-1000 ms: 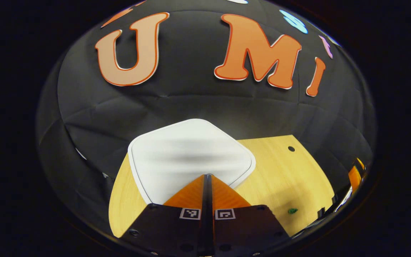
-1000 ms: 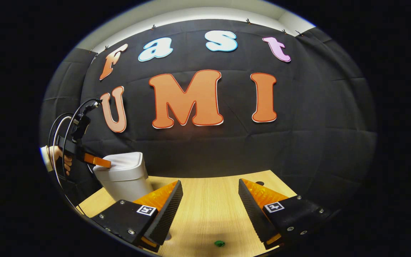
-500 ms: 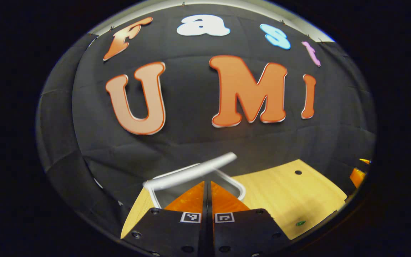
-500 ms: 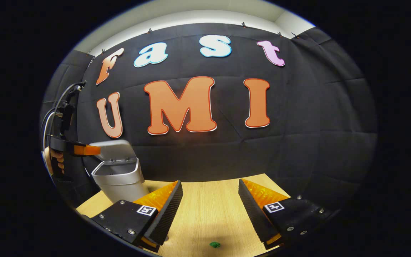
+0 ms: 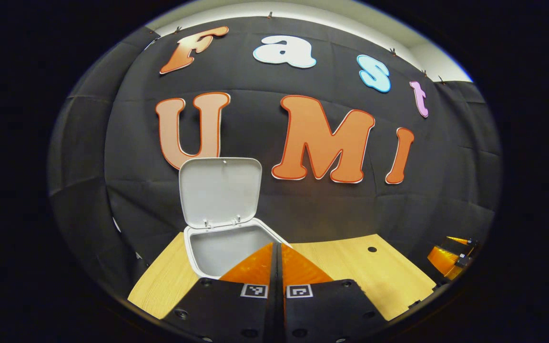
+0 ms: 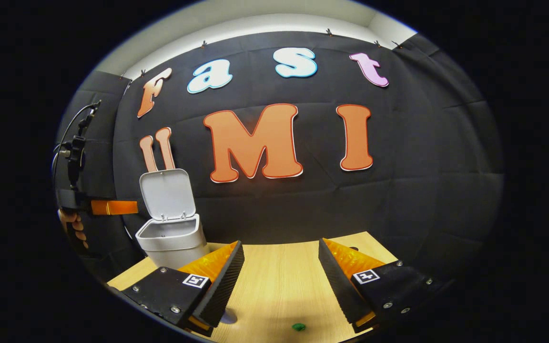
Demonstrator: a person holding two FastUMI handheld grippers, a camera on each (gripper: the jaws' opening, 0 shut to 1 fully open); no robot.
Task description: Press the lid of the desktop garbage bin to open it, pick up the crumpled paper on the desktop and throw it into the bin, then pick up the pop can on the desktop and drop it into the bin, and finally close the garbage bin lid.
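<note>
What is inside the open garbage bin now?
The garbage bin stands with its lid raised. Its pale inner back wall shows, with nothing visible against it. The left gripper covers the lower part, so the bottom stays unseen.

sharp, evenly lit, fisheye-warped edges

The left gripper (image 5: 277, 250) has its fingers pressed together, hovering just near of the white garbage bin (image 5: 217, 247) on the wooden desktop (image 5: 350, 267); its lid (image 5: 220, 191) stands upright.
</note>
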